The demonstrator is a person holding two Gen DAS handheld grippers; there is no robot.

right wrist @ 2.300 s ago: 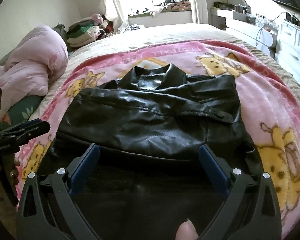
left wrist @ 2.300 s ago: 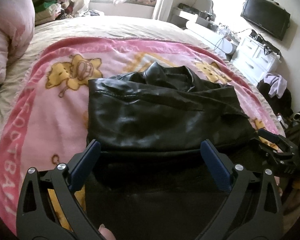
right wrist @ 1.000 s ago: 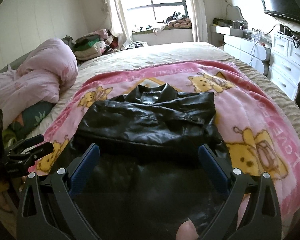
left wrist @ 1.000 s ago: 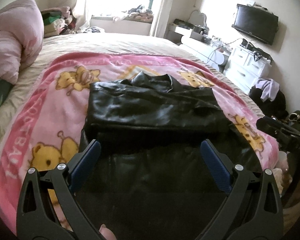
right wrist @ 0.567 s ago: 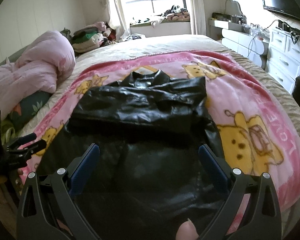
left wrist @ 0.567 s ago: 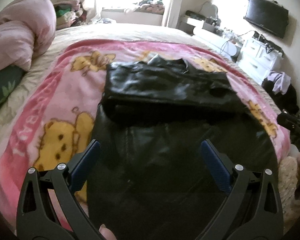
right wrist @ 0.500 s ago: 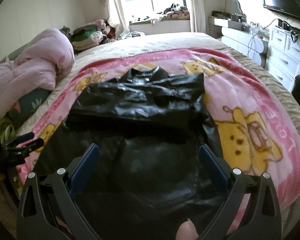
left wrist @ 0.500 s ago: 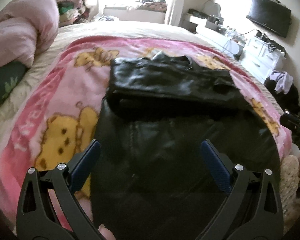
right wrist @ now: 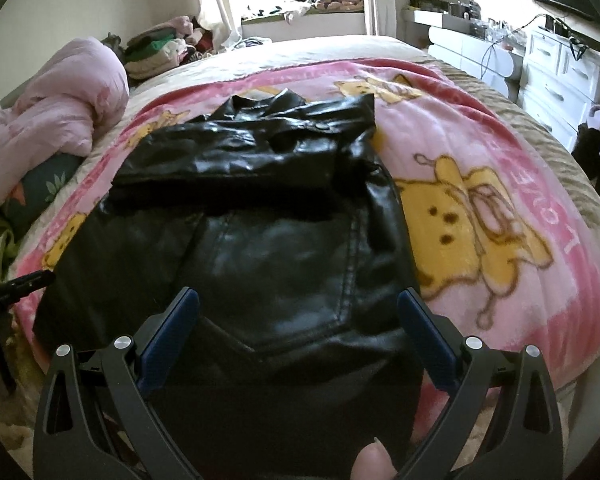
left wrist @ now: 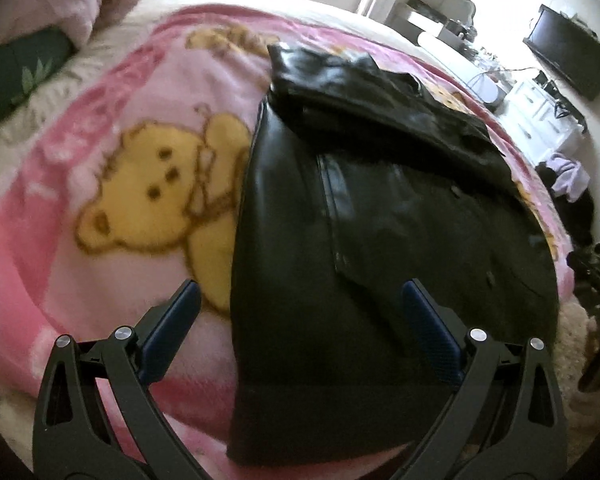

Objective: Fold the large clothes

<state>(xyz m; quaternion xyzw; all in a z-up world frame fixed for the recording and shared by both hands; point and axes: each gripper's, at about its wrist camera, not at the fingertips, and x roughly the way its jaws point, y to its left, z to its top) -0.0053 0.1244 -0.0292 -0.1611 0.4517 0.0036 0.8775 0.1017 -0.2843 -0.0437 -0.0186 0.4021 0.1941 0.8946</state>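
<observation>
A black leather jacket (left wrist: 360, 220) lies on a pink bear-print blanket (left wrist: 112, 184) on the bed, its sleeves folded across the upper half, its hem toward me. It also shows in the right wrist view (right wrist: 268, 248). My left gripper (left wrist: 300, 308) is open and empty, hovering over the jacket's lower left part. My right gripper (right wrist: 298, 312) is open and empty over the jacket's lower right part. The left gripper's tip (right wrist: 24, 282) shows at the left edge of the right wrist view.
A pink quilt (right wrist: 60, 108) and a green pillow (right wrist: 40, 192) lie at the bed's left. Folded clothes (right wrist: 156, 48) are stacked by the window. White drawers (right wrist: 560, 68) and a wall TV (left wrist: 568, 64) stand to the right. The blanket (right wrist: 500, 208) extends right of the jacket.
Both grippers have pulled back from the folded sleeves and dropped toward the jacket's hem. The left one has swung left, the right one moved closer to the lower right part.
</observation>
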